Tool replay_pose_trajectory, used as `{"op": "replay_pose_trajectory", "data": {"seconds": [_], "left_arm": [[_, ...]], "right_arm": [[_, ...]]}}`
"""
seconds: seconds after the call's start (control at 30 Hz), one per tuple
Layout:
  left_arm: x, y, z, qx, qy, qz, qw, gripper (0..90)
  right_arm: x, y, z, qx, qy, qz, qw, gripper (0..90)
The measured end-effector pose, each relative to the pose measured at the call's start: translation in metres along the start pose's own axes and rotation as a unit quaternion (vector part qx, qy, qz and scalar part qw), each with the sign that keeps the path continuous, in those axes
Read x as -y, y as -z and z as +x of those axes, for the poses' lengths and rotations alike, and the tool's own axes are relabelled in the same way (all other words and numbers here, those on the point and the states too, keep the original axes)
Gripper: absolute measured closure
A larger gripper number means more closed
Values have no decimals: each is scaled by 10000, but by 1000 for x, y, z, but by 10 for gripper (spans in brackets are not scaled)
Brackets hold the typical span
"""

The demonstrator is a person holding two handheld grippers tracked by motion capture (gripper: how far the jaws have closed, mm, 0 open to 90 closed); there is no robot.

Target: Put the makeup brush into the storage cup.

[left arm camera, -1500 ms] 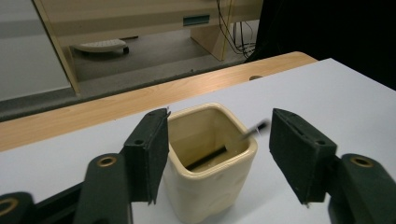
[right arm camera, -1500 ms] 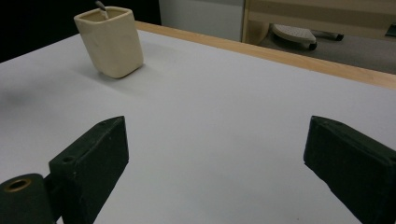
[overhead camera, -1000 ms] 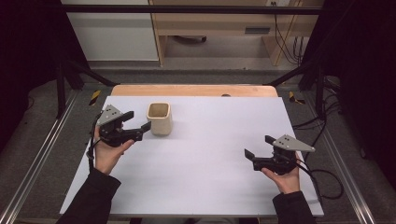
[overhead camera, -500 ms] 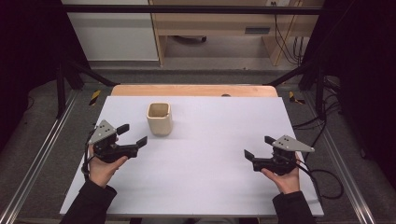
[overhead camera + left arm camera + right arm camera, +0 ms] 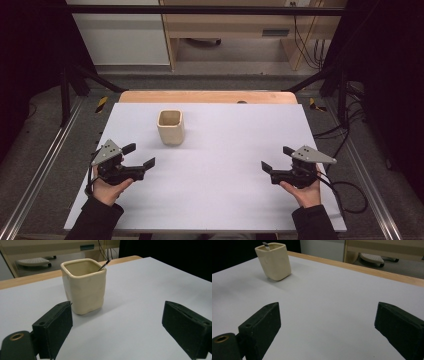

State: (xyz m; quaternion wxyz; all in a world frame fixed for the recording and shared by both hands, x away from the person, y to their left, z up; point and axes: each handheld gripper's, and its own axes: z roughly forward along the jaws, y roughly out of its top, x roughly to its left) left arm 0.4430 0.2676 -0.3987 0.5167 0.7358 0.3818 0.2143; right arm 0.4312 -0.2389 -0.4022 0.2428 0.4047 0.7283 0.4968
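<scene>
Cream ceramic cup (image 5: 170,126), upright on white table (image 5: 220,200). Left gripper (image 5: 139,156) and right gripper (image 5: 275,159): jaws spread, holding nothing.

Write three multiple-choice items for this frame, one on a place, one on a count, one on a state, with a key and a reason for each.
1. Where does the cream square ceramic cup stand on the white table top?
A. near the left tool
B. near the right tool
C. at the front edge

2. How many cups stand on the table?
A. one
B. two
C. three

3. How is the left tool set?
A. shut on the cup
B. open, holding nothing
C. shut, empty

Key: 1 A, the high view shows the cup closer to the left tool than to the right tool; 2 A, a single cup shows; 3 B, its jaws stand wide apart short of the cup.
</scene>
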Motion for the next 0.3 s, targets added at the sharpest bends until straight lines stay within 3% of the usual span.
{"op": "replay_pose_trajectory", "data": {"seconds": [0.3], "left_arm": [[9,-3,4,-141,83,137,9998,89]], "right_arm": [[0,1,0,-9,-14,7,10000,70]]}}
